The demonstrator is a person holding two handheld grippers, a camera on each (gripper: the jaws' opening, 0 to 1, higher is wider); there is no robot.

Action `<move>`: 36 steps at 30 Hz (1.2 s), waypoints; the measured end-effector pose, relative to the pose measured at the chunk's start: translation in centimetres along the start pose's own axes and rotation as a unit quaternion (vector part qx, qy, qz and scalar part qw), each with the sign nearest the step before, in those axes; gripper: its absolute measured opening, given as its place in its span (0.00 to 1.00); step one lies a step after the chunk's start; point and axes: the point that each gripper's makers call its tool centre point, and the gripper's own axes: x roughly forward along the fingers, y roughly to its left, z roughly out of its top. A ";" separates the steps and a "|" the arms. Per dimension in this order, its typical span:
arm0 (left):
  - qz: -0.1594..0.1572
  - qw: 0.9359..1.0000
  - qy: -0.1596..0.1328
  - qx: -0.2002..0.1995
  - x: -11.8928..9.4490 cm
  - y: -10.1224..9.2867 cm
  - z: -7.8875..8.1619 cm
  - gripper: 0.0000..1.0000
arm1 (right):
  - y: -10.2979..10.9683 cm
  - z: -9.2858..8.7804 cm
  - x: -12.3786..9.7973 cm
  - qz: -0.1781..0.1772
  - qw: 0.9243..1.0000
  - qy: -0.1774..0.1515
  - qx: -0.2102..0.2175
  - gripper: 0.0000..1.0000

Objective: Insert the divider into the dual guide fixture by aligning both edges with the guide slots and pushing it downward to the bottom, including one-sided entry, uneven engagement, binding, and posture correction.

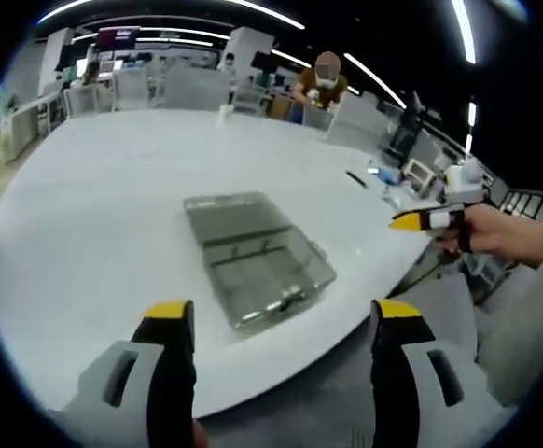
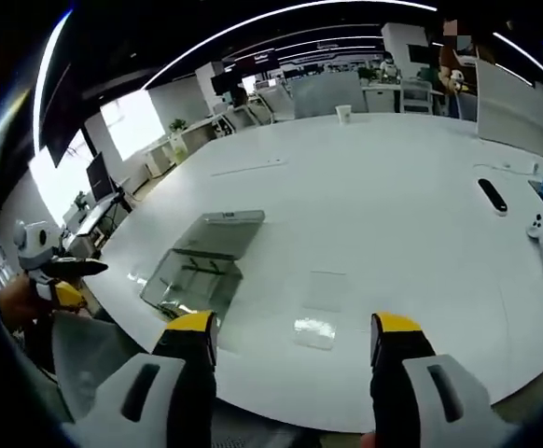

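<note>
Near the bench's (image 1: 85,233) front edge sits the clear dual guide fixture (image 1: 257,257), with the transparent divider (image 2: 318,308) lying flat just beside it. Both tools, left (image 1: 276,322) and right (image 2: 295,336), hover over that edge, jaws spread wide, holding nothing.

Bare table (image 2: 393,187) all round fixture (image 2: 200,257); clear divider (image 2: 320,303) flat just beside it.

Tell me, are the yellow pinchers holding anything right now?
No, nothing is held. The left gripper and the right gripper are both open and empty, above the table edge. The clear fixture sits untouched on the white table.
</note>
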 end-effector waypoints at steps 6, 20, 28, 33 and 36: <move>0.003 1.000 -0.001 -0.006 0.2 0.2 -0.1 0.74 | 0.0 -0.1 1.1 0.002 1.000 0.013 -0.005 0.64; 0.000 1.000 0.000 -0.012 0.7 -0.3 -0.4 0.74 | -0.2 -0.8 3.3 0.001 0.999 0.038 -0.015 0.61; 0.003 1.000 0.001 -0.011 0.7 -0.2 -0.5 0.74 | -0.8 -1.3 4.3 -0.005 0.999 0.052 -0.014 0.59; 0.004 1.000 0.003 -0.012 0.7 -0.2 -0.6 0.74 | -0.9 -1.7 5.0 -0.007 0.998 0.058 -0.015 0.57; 0.005 1.000 0.004 -0.012 0.7 -0.2 -0.7 0.74 | -1.0 -1.9 5.4 -0.008 0.998 0.064 -0.016 0.56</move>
